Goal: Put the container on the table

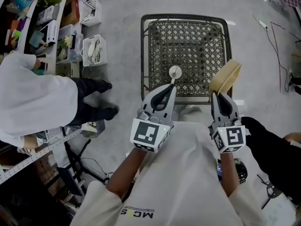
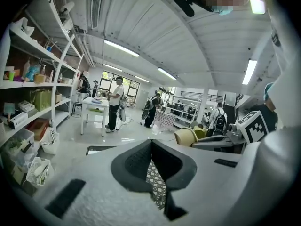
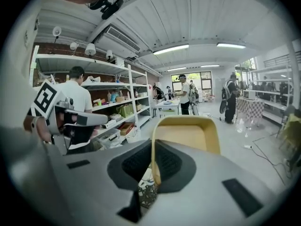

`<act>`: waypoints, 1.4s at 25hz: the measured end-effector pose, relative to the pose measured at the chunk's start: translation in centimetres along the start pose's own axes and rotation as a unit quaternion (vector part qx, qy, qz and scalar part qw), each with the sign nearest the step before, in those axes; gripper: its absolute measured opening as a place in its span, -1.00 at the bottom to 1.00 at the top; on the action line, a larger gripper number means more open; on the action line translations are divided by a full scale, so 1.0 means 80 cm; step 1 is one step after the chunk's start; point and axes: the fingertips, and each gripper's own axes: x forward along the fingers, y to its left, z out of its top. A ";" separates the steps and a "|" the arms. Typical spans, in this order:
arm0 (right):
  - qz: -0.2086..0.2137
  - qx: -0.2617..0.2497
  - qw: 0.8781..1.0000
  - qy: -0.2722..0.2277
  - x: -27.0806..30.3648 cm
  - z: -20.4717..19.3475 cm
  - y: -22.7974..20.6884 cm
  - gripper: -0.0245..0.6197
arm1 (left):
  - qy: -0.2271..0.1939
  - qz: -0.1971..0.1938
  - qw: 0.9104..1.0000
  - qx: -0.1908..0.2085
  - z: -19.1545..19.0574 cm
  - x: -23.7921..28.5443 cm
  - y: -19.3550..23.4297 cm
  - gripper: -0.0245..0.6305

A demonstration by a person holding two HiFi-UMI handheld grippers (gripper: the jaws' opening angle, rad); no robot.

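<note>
A tan plastic container (image 1: 225,76) stands on edge above the near right corner of a wire mesh cart (image 1: 146,55). My right gripper (image 1: 220,94) is shut on its rim; in the right gripper view the container (image 3: 188,135) rises from between the jaws of that gripper (image 3: 154,145). Beside it my left gripper (image 1: 171,86) is shut, and the left gripper view shows nothing between its jaws (image 2: 151,144). A small round pale disc (image 1: 175,72) lies just past its tips; I cannot tell whether they touch. A white table (image 2: 94,102) stands far off across the room.
A person in a white coat (image 1: 33,98) stands at the left by shelves (image 1: 42,18) full of goods. White baskets (image 1: 93,48) sit on the floor near the cart. Cables (image 1: 277,36) trail over the floor at the right. More people stand around the distant table.
</note>
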 end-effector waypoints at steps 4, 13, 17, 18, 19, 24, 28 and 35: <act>0.007 -0.003 1.000 0.011 0.019 -0.003 -0.003 -0.82 | 0.006 -0.004 1.000 0.000 -0.001 0.015 0.005 -0.85; 0.010 -0.013 1.000 0.024 0.034 -0.013 -0.021 -0.82 | 0.006 -0.011 1.000 0.008 -0.003 0.035 0.009 -0.85; 0.011 -0.017 0.999 0.042 0.048 -0.031 -0.026 -0.82 | 0.011 -0.007 1.000 0.005 -0.007 0.036 0.015 -0.85; 0.012 -0.016 0.999 0.046 0.054 -0.036 -0.028 -0.82 | 0.013 -0.005 1.000 0.006 -0.008 0.038 0.018 -0.85; 0.013 -0.014 0.999 0.050 0.060 -0.041 -0.031 -0.82 | 0.015 -0.002 1.000 0.007 -0.010 0.040 0.020 -0.85; 0.018 -0.007 0.997 0.075 0.083 -0.067 -0.037 -0.82 | 0.027 0.004 1.000 0.016 -0.017 0.042 0.027 -0.85; 0.028 -0.005 0.995 0.094 0.105 -0.091 -0.039 -0.82 | 0.037 0.006 0.999 0.014 -0.028 0.043 0.032 -0.85; 0.021 -0.010 0.991 0.129 0.142 -0.131 -0.048 -0.82 | 0.050 0.010 0.999 -0.001 -0.045 0.046 0.035 -0.85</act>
